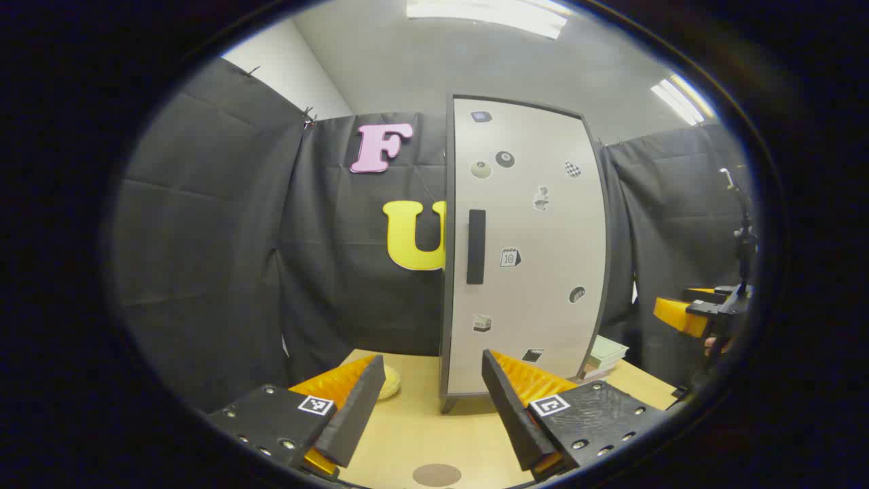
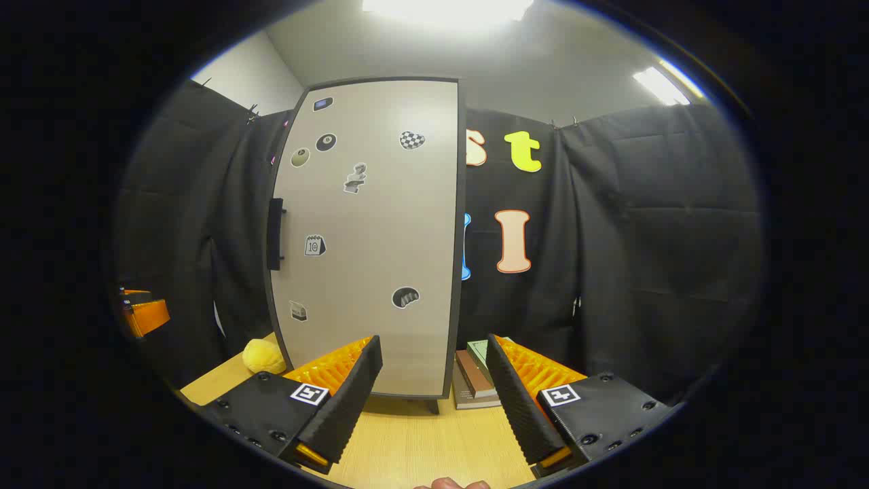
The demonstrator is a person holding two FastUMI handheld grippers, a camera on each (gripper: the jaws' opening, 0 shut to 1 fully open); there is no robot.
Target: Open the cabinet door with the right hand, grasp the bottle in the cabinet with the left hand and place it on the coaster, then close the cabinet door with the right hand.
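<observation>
Left gripper view: the left gripper (image 1: 434, 401) has its jaws spread, with nothing between them. The cabinet door (image 1: 526, 251) stands shut at frame centre, above and beyond the jaws; its handle (image 1: 476, 246) sits on the door's left edge. The coaster (image 1: 436, 474) lies on the table (image 1: 421, 428) at bottom centre, between the fingers.

Right gripper view: the right gripper (image 2: 434, 394) has its jaws spread and empty. The cabinet door (image 2: 370, 231) stands left of centre, above the left finger. Books (image 2: 475, 377) lie between the fingers.

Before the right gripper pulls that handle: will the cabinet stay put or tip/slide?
The cabinet is tall and narrow on small feet, so a high pull may rock it. The handle sits about mid-height, which limits leverage. The wooden table looks smooth, so sliding seems likelier than tipping.
</observation>
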